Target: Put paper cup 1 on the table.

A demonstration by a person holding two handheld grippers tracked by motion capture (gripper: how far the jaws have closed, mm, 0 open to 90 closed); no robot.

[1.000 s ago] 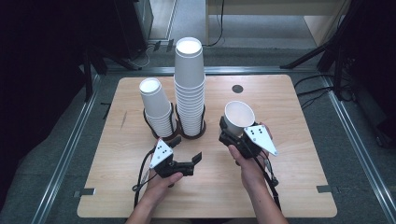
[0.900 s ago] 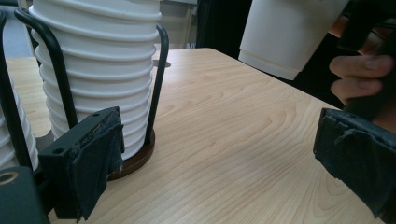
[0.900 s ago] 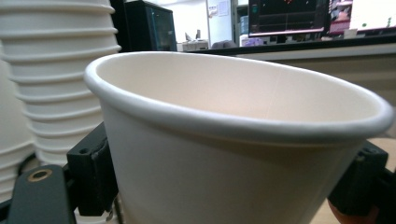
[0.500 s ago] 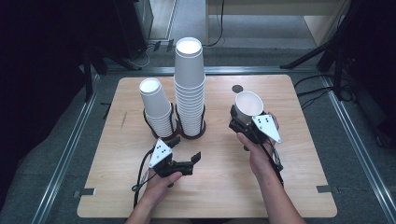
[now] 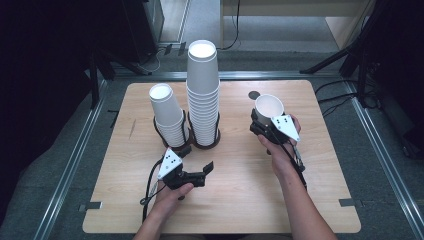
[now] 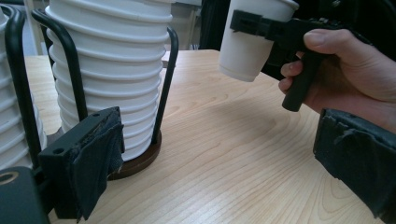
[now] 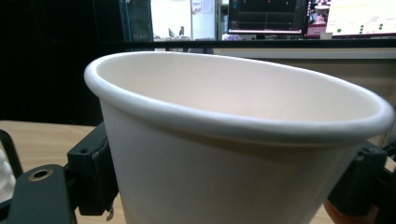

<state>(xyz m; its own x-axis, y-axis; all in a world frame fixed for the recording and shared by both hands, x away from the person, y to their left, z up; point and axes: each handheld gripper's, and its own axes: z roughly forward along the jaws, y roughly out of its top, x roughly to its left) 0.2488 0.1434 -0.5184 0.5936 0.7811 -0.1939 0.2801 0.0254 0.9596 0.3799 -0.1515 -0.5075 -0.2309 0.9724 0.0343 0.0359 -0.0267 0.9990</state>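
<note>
Rightward has gone one cup (image 5: 268, 106) in right gripper (image 5: 264, 123), leaving two stacks (image 5: 202, 95).

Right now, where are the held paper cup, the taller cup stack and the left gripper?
held paper cup (image 5: 269, 106), high view, inner wall.
taller cup stack (image 5: 203, 95), high view, side wall.
left gripper (image 5: 209, 166), high view, between its fingertips.

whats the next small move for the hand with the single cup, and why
Probably lower the cup straight down onto the bare wood at the right of the table. The right gripper grips it upright, mouth up, and in the left gripper view its base hangs just above the table, apart from both stacks. The left gripper waits open near the tall stack.
</note>
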